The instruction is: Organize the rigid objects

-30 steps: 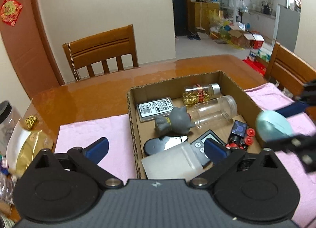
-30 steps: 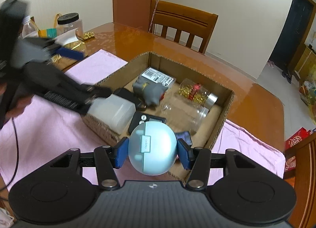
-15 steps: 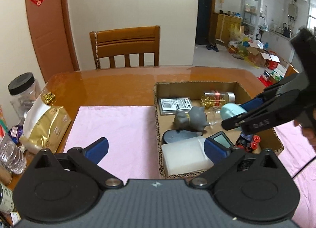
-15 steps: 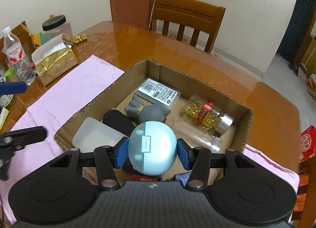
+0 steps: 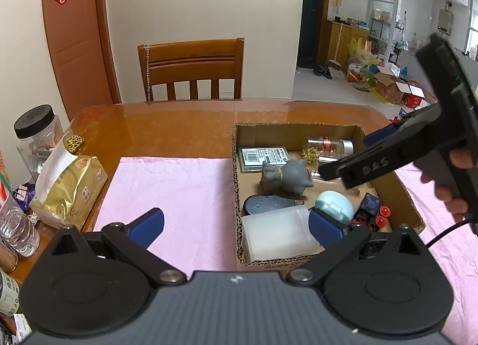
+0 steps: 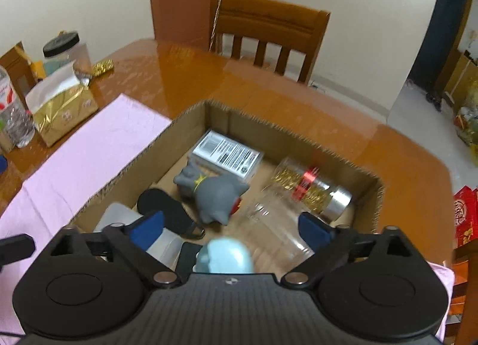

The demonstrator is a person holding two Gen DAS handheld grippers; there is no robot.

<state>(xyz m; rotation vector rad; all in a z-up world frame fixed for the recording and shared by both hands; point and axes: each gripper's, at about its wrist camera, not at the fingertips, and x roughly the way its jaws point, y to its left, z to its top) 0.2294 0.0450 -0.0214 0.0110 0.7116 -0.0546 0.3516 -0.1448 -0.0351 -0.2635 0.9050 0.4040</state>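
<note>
Cardboard box: sitting open-topped on the pink cloth, at about 2 o'clock in the left wrist view and filling the centre of the right wrist view.
Pale blue round case: lying inside the box near its front wall, touching nothing of either gripper; in the right wrist view it is showing at 6 o'clock, just beyond the gripper body, blurred.
Right gripper: hanging over the box with its blue pads spread wide and nothing between them; in the left wrist view it is reaching in from 3 o'clock above the box.
Left gripper: hovering over the cloth and the box's front left corner, fingers spread wide, gripping nothing.
Grey cat figure: lying on its side in the middle of the box, just at 12 o'clock from the blue case.
White plastic tub: sitting in the front left corner of the box, beside the blue case.
Barcode-labelled box: lying flat toward the far left of the box.
Gold-filled bottle: lying on its side along the far right wall, a clear empty jar lying just in front of it.
Black flat object: resting between the tub and the cat.
Red and black toy: sitting at the front right, next to the blue case.
Gold tissue pack: standing on the wooden table at 9 o'clock, off the cloth.
</note>
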